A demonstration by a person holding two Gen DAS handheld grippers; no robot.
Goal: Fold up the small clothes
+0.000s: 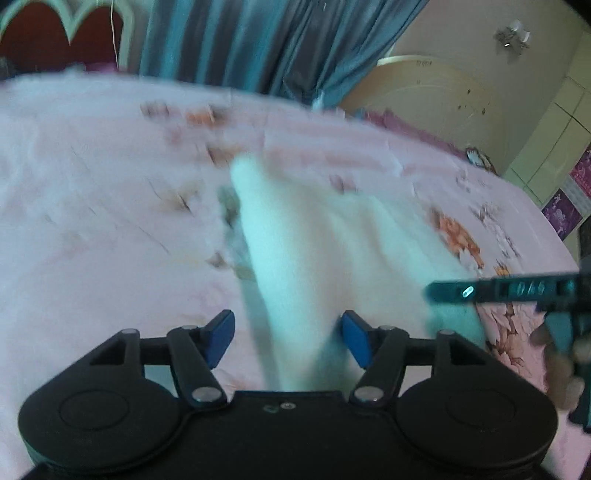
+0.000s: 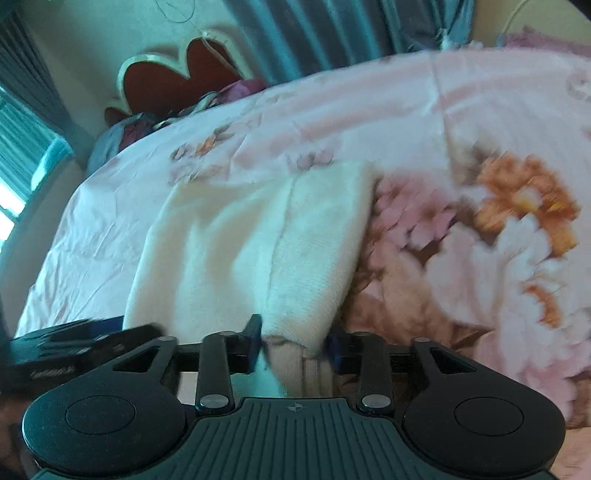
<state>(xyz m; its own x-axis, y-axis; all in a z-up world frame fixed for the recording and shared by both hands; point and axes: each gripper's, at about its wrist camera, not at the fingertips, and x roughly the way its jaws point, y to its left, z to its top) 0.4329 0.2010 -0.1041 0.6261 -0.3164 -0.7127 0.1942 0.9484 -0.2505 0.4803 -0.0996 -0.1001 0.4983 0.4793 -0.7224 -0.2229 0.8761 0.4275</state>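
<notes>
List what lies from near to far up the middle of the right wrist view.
Right gripper → cream knit garment → pink floral bedsheet → blue-grey curtain.

Blurred throughout by motion – floral pink bedsheet (image 1: pixel 110 192) smeared, cream knitted garment (image 1: pixel 314 251) soft-edged. Near end of garment hidden under black gripper body (image 1: pixel 288 424) – pad contact unclear.
</notes>
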